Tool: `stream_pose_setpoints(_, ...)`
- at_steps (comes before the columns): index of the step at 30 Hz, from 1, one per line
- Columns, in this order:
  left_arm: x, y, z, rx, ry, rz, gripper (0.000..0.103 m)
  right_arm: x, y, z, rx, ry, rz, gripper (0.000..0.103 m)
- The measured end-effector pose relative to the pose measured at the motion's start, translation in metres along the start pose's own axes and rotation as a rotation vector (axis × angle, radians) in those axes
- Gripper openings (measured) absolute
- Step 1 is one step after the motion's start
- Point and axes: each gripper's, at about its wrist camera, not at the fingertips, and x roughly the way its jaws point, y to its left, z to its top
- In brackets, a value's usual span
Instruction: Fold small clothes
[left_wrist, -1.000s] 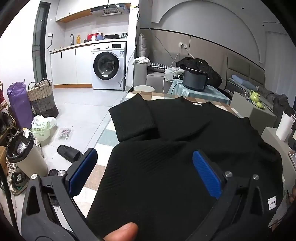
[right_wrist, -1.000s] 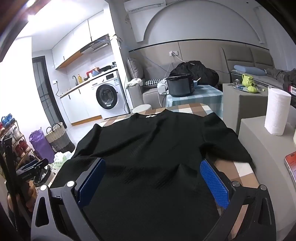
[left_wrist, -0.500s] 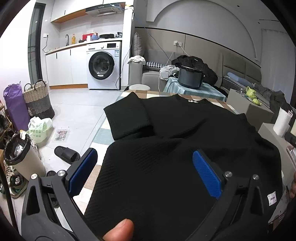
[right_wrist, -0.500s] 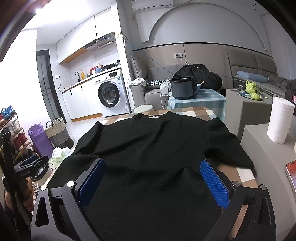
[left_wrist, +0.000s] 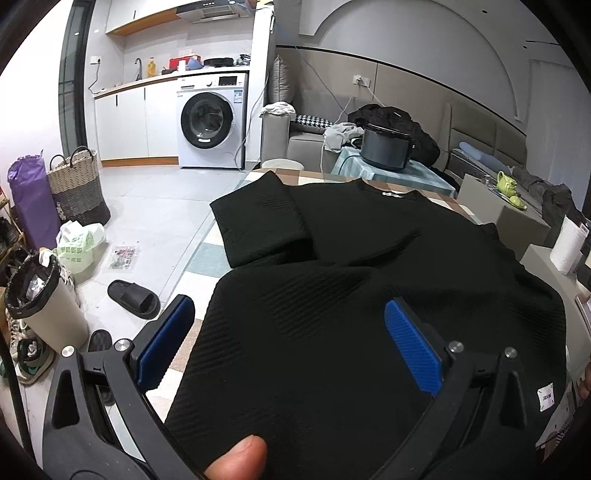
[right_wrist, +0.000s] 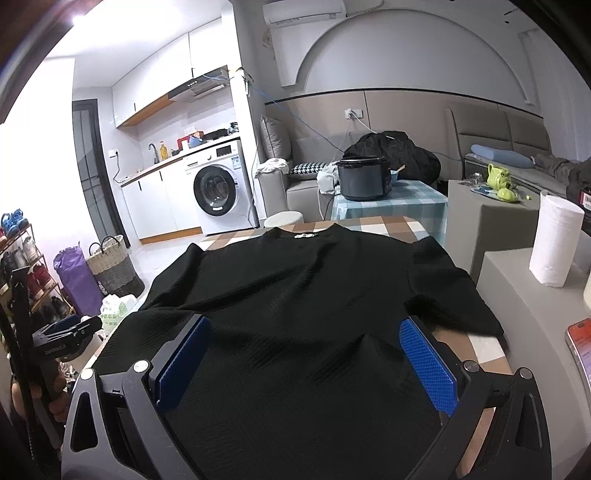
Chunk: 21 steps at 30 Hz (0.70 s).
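A black short-sleeved T-shirt (left_wrist: 354, 280) lies spread on a checked table (left_wrist: 207, 258), collar at the far end, hem nearest me. It also shows in the right wrist view (right_wrist: 314, 295). My left gripper (left_wrist: 291, 339) is open and empty above the shirt's near left part. My right gripper (right_wrist: 306, 354) is open and empty above the shirt's near right part. The left sleeve (left_wrist: 258, 225) lies flat to the left. The right sleeve (right_wrist: 450, 291) lies flat to the right. The left gripper (right_wrist: 64, 338) also shows at the left of the right wrist view.
A grey block (right_wrist: 524, 295) with a paper roll (right_wrist: 554, 243) stands right of the table. A cooker (right_wrist: 365, 177) sits on a small table behind. Left on the floor are a bin (left_wrist: 48, 306), slippers (left_wrist: 135, 295), a basket (left_wrist: 77, 188) and a washing machine (left_wrist: 212, 122).
Both grippers have risen and drawn back a little over the shirt's near part. Both stay open. The shirt has not moved.
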Motion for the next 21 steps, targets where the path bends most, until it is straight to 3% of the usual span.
stream_pose_setpoints(21, -0.0041, 0.0035, -0.0004, -0.011, -0.011, 0.004, 0.102, 0.0006, 0.0008, 0.0055, 0.010, 0.001, 0.000, 0.103)
